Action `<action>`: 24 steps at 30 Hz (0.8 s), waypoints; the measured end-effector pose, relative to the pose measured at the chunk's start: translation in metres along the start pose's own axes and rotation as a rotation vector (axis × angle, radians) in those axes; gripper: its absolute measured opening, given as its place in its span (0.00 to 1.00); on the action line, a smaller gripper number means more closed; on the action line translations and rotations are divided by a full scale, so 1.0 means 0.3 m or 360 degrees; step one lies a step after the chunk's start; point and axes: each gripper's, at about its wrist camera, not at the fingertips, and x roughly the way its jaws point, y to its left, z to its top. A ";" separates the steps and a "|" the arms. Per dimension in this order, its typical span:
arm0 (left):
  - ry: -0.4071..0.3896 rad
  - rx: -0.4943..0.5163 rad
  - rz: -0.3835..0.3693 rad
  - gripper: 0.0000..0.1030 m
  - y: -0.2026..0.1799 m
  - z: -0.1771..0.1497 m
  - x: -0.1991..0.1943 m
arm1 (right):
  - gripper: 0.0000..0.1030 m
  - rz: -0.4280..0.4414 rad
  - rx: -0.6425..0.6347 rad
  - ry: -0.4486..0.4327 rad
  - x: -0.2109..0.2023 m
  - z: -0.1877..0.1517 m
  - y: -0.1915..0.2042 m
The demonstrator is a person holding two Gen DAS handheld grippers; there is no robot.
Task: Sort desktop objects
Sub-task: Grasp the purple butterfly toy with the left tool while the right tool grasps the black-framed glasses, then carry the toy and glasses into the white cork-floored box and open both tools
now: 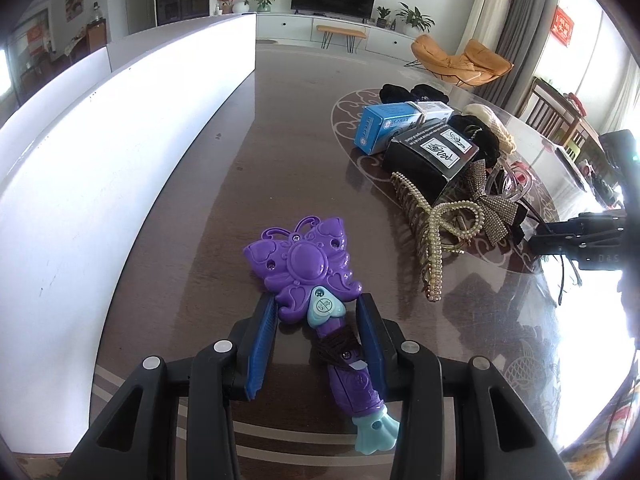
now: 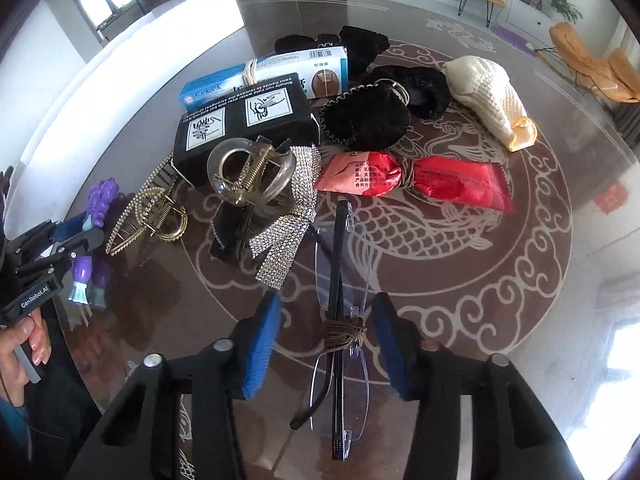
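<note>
A: Dark glossy tabletop (image 2: 520, 280) with a pale fish-and-cloud pattern, a living room behind it. What is the left gripper (image 1: 316, 320) doing?

B: Its 2 blue pads are closed on the purple butterfly wand (image 1: 304, 268). They pinch the handle just below the butterfly head, and the teal tail end sticks out toward the camera.

A: And the right gripper (image 2: 326, 332)?

B: Its pads stand apart, one on each side of the folded rimless glasses (image 2: 340, 320), without touching them. A brown cord is wound around the glasses, which lie flat on the table.

A: What lies beyond that?

B: A rhinestone bow (image 2: 286, 224), a clear hair claw (image 2: 250, 172) on top of it, and a gold claw clip (image 2: 156, 212) to the left. Further back sit a red snack packet (image 2: 416, 182), a black box (image 2: 244, 124), a blue-and-white box (image 2: 264, 76), black scrunchies (image 2: 366, 122) and a cream knitted piece (image 2: 488, 96).

A: Anything beside the wand?

B: A long white wall (image 1: 120, 140) runs along the table's left edge.
</note>
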 end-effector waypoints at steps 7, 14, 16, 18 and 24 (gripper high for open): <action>-0.0101 -0.0101 -0.0175 0.39 0.027 -0.020 -0.097 | 0.13 -0.0061 -0.0037 -0.0154 -0.157 -0.060 -0.013; -0.0236 -0.0222 -0.0305 0.39 0.075 -0.027 -0.265 | 0.13 0.0068 -0.0025 -0.0332 -0.377 -0.049 0.030; -0.0300 -0.0286 -0.0331 0.39 0.130 0.002 -0.345 | 0.13 0.0124 -0.0059 -0.0382 -0.418 0.002 0.089; -0.0365 -0.0347 -0.0315 0.39 0.211 0.043 -0.429 | 0.13 0.0206 -0.0105 -0.0428 -0.435 0.073 0.188; -0.0426 -0.0478 -0.0012 0.39 0.530 0.182 -0.557 | 0.13 0.0481 -0.0269 -0.0518 -0.414 0.377 0.590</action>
